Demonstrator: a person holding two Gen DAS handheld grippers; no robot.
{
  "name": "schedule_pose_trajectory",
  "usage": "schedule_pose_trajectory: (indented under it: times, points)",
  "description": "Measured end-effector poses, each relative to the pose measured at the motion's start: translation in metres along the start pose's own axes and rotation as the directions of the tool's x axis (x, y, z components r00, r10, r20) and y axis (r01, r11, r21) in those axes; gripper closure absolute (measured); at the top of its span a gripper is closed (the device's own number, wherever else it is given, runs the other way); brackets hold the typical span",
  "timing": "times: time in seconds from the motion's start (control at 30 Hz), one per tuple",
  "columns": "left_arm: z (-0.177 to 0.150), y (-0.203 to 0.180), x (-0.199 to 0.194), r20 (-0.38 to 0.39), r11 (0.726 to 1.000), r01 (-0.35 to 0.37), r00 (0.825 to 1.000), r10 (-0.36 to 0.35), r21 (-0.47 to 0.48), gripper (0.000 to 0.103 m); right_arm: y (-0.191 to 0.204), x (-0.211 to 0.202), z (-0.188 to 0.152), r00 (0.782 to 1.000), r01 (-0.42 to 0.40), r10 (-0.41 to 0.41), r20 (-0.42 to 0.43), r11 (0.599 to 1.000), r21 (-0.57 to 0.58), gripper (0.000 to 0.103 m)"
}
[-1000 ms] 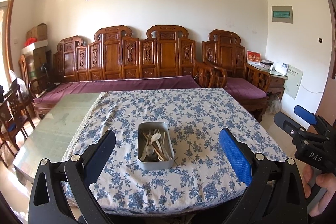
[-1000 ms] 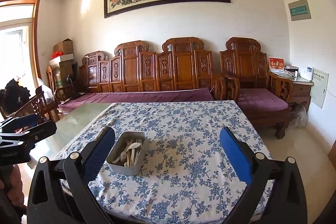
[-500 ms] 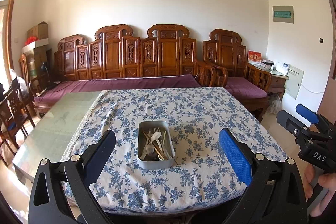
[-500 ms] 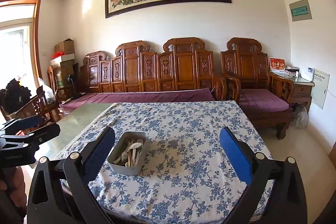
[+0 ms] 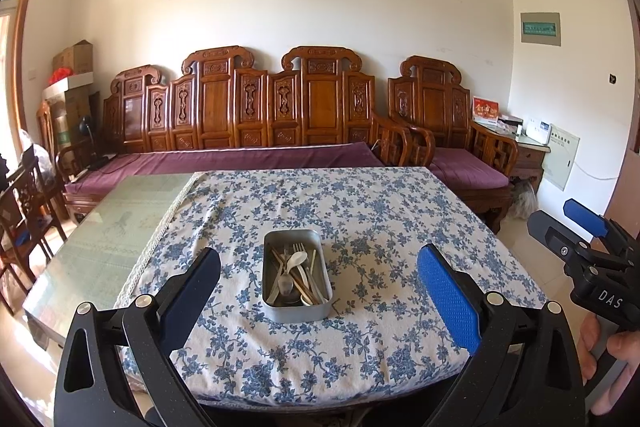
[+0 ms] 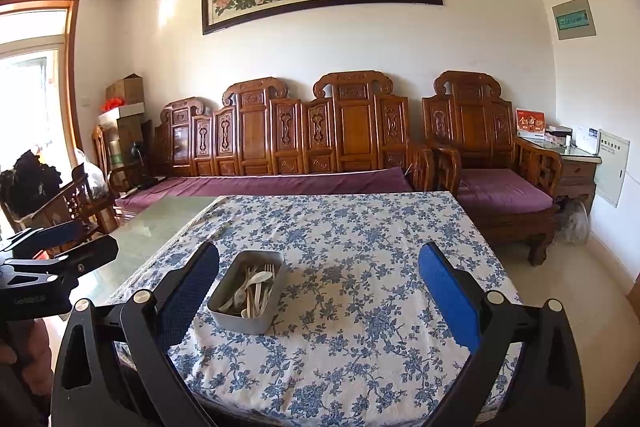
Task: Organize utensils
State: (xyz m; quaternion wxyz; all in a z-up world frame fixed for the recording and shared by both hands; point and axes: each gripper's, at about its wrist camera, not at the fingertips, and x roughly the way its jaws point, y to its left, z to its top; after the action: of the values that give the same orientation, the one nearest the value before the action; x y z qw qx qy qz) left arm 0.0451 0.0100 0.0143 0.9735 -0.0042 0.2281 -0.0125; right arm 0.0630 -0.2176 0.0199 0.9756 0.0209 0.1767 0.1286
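Both grippers were spread wide and empty: left gripper (image 5: 318,291), right gripper (image 6: 319,291). Metal tin (image 5: 296,309) with the utensils (image 5: 298,275) sat on the floral tablecloth (image 5: 380,227), near the front edge, untouched.

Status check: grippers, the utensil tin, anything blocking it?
Left gripper and right gripper: jaws wide open, empty, short of the table. Metal tin on the floral tablecloth, utensils jumbled inside. Nothing between grippers and tin.
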Motion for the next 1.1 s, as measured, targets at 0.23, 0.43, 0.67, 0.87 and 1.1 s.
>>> schedule_pose_trajectory:
  times: [0.23,0.43,0.67,0.87,1.1]
  points:
    - [-0.0006,-0.0015,-0.0001,0.005,1.000,-0.002,1.000,0.002,0.001,0.008,-0.0009,0.0000,0.0000,1.000,0.000,0.000,-0.001,1.000,0.000,0.003]
    - [-0.0009,-0.0027,-0.0016,0.008,1.000,-0.004,1.000,0.004,0.002,0.008,-0.0006,-0.0001,-0.0002,1.000,0.001,-0.001,0.000,1.000,-0.001,0.003]
    - [-0.0005,-0.0041,-0.0021,0.008,1.000,-0.003,1.000,0.003,0.002,0.008,-0.0005,0.0002,-0.0003,1.000,0.000,0.000,-0.002,1.000,0.000,0.003]
    - [-0.0003,-0.0051,-0.0026,0.009,1.000,-0.001,1.000,0.001,0.001,0.008,-0.0013,0.0000,-0.0003,1.000,0.000,0.000,-0.001,1.000,0.000,0.003]
    - [0.0008,-0.0072,-0.0061,0.019,1.000,0.005,1.000,-0.005,-0.001,0.008,-0.0013,-0.0001,-0.0004,1.000,-0.001,0.001,0.000,1.000,0.001,0.003]
